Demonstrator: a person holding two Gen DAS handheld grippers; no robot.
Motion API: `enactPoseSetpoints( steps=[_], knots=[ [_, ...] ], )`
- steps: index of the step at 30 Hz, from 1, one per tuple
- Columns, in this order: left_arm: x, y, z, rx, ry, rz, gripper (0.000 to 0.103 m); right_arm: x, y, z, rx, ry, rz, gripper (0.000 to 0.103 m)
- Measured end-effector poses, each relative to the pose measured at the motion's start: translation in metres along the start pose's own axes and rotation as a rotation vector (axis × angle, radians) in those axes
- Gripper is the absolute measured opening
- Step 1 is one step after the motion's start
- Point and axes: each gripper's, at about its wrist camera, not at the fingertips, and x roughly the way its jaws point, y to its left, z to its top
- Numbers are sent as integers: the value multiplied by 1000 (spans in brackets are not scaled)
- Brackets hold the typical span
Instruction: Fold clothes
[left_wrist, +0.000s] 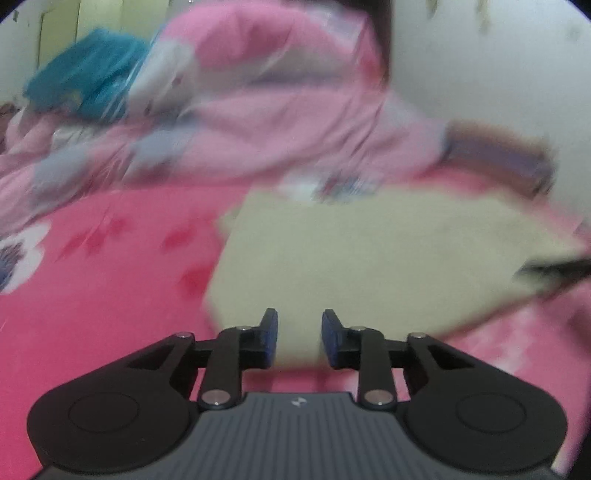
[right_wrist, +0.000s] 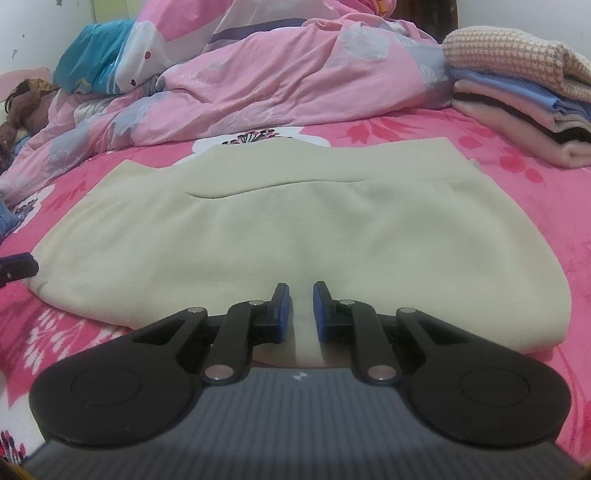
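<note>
The left gripper hangs over the near left edge of a cream garment spread on a pink floral bedsheet, its jaws parted with nothing between them; this view is blurred, so fine detail is lost. Seen from the right wrist, the garment lies flat, its long axis running left to right across the bed, a folded edge crossing its far part. The left gripper's tip shows at the cloth's left end. The right gripper sits at the middle of the near edge, jaws narrowly apart, cloth showing in the gap but not visibly pinched. Both tools stand near that hem. A stack of folded clothes rests at far right.
</note>
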Motion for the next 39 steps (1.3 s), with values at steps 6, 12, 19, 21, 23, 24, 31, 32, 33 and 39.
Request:
enactPoseSetpoints(
  steps=[6,12,19,21,23,24,31,32,33,39],
  knots=[
    [3,6,3,21,41,26,30,0,1,0,-5,0,-4,12],
    [-33,-2,24,52,-72,79,36,1,1,0,-1,-1,-2,13],
    [2,-60,45,189,-98,-94,36,0,1,-1,0,-2,0,13],
    [16,-73,42,224,-82,-122,36,0,3,-1,-7,-3,-4,13],
    [30,-87,39,258,-67,-150,36,0,2,-1,-4,-4,-2,13],
    [38,-93,37,276,-59,-164,37,0,2,-1,-3,-4,0,13],
    [72,-120,35,322,-4,-245,38,0,9,5,-49,18,-26,14],
    [74,-119,35,311,-2,-253,38,-1,12,10,-55,29,-33,14],
    [74,-119,34,309,-6,-254,38,-2,14,15,-61,40,-40,15],
    [66,-119,31,319,-21,-228,38,-5,36,46,-77,-68,4,18]
  ],
)
